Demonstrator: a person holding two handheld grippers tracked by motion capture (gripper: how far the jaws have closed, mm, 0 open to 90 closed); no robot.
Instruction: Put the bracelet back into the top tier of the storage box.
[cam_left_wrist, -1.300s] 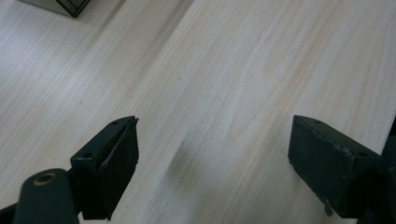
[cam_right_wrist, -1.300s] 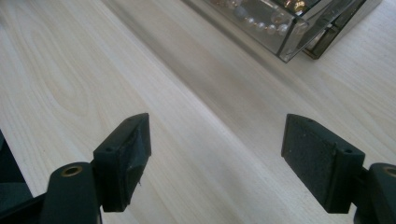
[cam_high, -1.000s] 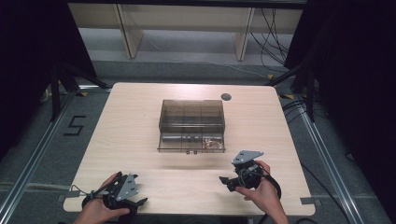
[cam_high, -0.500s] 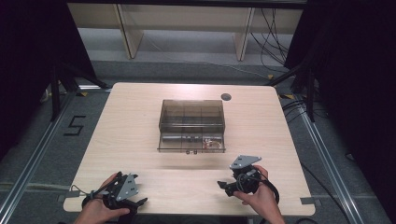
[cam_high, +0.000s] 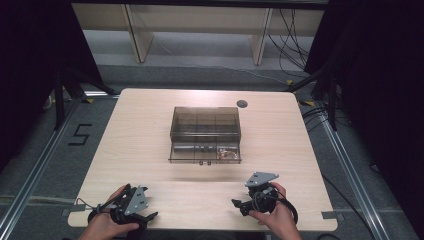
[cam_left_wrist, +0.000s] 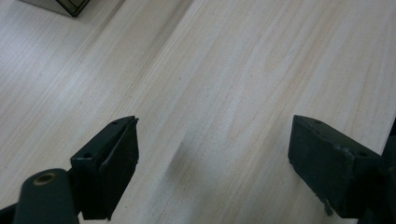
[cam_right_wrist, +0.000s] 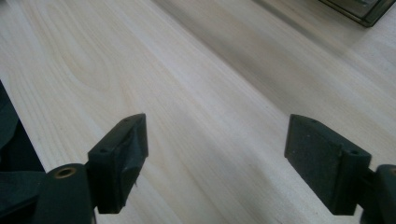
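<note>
One transparent smoky-brown compartment box (cam_high: 205, 134) stands near the middle of the light wooden worktop (cam_high: 140, 135), its lid shut. Dividers show through the lid, but the number of compartments cannot be told. A few small parts lie in its front row; they are too small to count or name. One dark round cap (cam_high: 242, 104) sits in the worktop behind the box, toward the far right corner.

Two tools are in use, one in each of the person's two hands, both near the front edge and well apart from the box. The left tool (cam_high: 145, 216) lies low at the front left corner, held by the left hand (cam_high: 102, 225). In the left gripper view the left tool (cam_left_wrist: 212, 163) has its two black jaws spread wide with bare wood between them, and one corner of the box (cam_left_wrist: 65, 5) shows at the top left.

The right tool (cam_high: 240, 205) is at the front right, held by the right hand (cam_high: 275, 215), its grey plate on top. In the right gripper view the right tool (cam_right_wrist: 215, 158) likewise has its two jaws wide apart and holds nothing; a corner of the box (cam_right_wrist: 362, 9) shows at the top right.
</note>
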